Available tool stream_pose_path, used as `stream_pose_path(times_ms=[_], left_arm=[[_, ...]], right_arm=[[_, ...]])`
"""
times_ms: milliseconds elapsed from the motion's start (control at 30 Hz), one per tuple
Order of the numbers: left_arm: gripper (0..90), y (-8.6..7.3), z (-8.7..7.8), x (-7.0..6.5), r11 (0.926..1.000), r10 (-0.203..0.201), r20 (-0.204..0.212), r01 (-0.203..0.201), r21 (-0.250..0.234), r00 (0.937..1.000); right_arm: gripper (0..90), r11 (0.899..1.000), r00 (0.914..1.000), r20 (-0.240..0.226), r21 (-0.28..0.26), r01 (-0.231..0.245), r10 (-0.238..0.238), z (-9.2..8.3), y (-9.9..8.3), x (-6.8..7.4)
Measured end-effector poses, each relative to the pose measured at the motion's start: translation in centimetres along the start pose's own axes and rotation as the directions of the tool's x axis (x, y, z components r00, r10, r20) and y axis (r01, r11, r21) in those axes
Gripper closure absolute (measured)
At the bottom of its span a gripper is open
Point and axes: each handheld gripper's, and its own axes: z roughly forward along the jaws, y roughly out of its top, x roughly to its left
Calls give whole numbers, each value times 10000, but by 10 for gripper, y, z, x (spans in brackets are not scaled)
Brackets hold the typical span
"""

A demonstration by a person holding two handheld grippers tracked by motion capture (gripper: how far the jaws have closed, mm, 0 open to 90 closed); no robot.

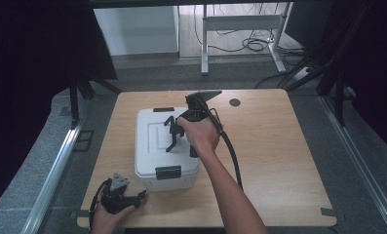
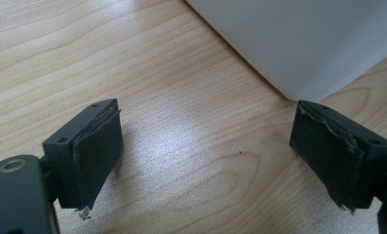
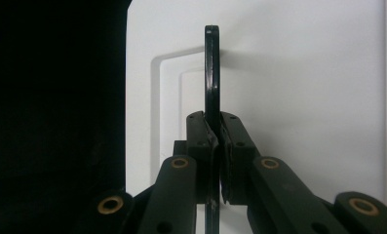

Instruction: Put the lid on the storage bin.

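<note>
1. Our right tongs (image 3: 215, 161) are pinched shut on the black carry handle (image 3: 212, 73) of the white storage box; in the right gripper view the thin handle bar runs straight up between the two pads, seen edge-on.
2. From the high view, our right hand (image 1: 201, 134) holds those tongs (image 1: 174, 134) over the middle of the lid, with the handle (image 1: 170, 127) raised off the lid, and the cable (image 1: 232, 156) trails back along the forearm.
3. Beneath the handle we see the lid's recessed rectangular outline (image 3: 181, 87) moulded into the white plastic.
4. Our left tongs (image 2: 205, 146) stand wide open with nothing between the pads, which look worn and frayed at their edges, and bare wood shows in the gap.
5. Our left hand (image 1: 114, 214) holds these tongs (image 1: 132, 197) low at the near left of the surface, just beside the box's near left corner (image 2: 303, 58).
6. We see the white storage box (image 1: 152, 156) resting on the wooden surface (image 1: 279, 161), left of centre, with a black latch (image 1: 168, 172) on its near side and another (image 1: 163, 109) on the far side.
7. Near the far edge of the surface sits a small dark round cap (image 1: 235, 102).
</note>
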Motion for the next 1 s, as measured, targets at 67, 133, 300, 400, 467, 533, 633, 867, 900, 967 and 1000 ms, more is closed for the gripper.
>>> stream_pose_path(times_ms=[67,133,300,400,467,533,633,867,900,967,1000], left_arm=[[120,0,0,0,10000,4,1,-4,0,10000],[120,0,0,0,10000,6,2,-6,1,10000],[120,0,0,0,10000,23,16,-23,14,10000],[120,0,0,0,10000,20,22,-20,8,10000],[120,0,0,0,10000,22,22,-22,16,10000],[120,0,0,0,10000,25,22,-25,15,10000],[120,0,0,0,10000,24,23,-24,17,10000],[120,0,0,0,10000,36,19,-36,17,10000],[120,0,0,0,10000,34,18,-34,15,10000],[120,0,0,0,10000,34,20,-34,15,10000],[120,0,0,0,10000,34,20,-34,15,10000]], right_arm=[[846,10000,10000,-3,8,-32,32,2,0,1],[846,10000,10000,37,11,-34,34,6,-1,0],[843,10000,9999,126,16,-37,37,10,-1,-1],[843,9999,9997,183,42,-149,148,15,-1,-7],[843,9997,9997,55,57,-218,217,16,-1,-9],[841,9995,9995,-61,67,-315,316,16,-1,-11],[841,9993,9993,-47,54,-373,373,16,-1,-11],[842,9984,9984,-34,-99,-562,562,18,-2,-15],[842,9983,9983,-43,-106,-578,578,18,-2,-15],[843,9986,9987,13,-155,-507,507,18,-3,-14],[842,9988,9990,35,-159,-455,455,18,-3,-13]])
